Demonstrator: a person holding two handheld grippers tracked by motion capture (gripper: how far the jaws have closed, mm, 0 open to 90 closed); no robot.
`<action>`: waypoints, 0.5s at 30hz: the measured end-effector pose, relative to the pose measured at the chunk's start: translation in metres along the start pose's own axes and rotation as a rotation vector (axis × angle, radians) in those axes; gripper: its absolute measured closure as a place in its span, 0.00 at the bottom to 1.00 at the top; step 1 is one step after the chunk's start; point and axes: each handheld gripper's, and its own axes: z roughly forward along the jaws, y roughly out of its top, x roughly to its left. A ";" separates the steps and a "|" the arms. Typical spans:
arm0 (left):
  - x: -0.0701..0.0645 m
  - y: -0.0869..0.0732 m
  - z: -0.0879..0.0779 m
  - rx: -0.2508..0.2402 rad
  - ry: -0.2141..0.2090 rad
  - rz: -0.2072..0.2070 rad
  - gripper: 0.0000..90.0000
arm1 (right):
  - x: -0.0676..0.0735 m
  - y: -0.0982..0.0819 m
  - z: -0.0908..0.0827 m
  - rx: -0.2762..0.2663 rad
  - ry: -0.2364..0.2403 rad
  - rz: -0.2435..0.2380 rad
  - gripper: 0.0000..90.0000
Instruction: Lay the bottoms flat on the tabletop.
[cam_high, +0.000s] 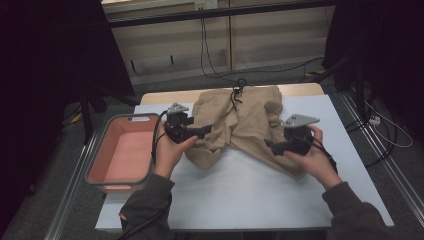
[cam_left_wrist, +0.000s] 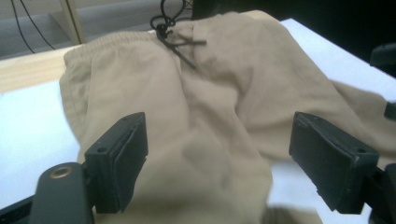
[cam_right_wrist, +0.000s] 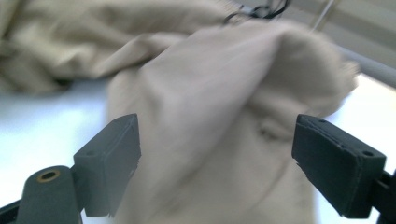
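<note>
A pair of beige trousers (cam_high: 245, 112) lies crumpled on the white table top (cam_high: 240, 195), with its black drawstring (cam_high: 236, 95) at the far waistband. My left gripper (cam_high: 202, 131) is at the cloth's left leg, jaws wide apart. In the left gripper view the trousers (cam_left_wrist: 187, 93) spread under and beyond the open gripper (cam_left_wrist: 217, 140), and neither pad presses on the fabric. My right gripper (cam_high: 270, 146) is at the right leg. In the right gripper view a fold of the trousers (cam_right_wrist: 210, 93) rises between the open gripper (cam_right_wrist: 217, 140) jaws, blurred and not pinched.
A pink tub (cam_high: 95, 167) with a grey rim stands at the table's left edge, close to my left hand. Cables trail over the floor beyond the table and at the right. A wooden strip (cam_high: 165, 95) edges the table's far side.
</note>
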 end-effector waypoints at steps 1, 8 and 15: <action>-0.002 -0.003 -0.003 0.003 0.002 0.005 0.21 | 0.005 -0.005 -0.001 -0.004 0.012 0.002 0.17; -0.008 -0.022 -0.011 0.020 0.022 0.021 0.18 | 0.028 -0.032 0.002 0.001 0.056 0.033 0.16; -0.014 -0.034 -0.015 0.030 0.035 0.026 0.16 | 0.035 -0.036 -0.003 0.013 0.091 -0.005 0.22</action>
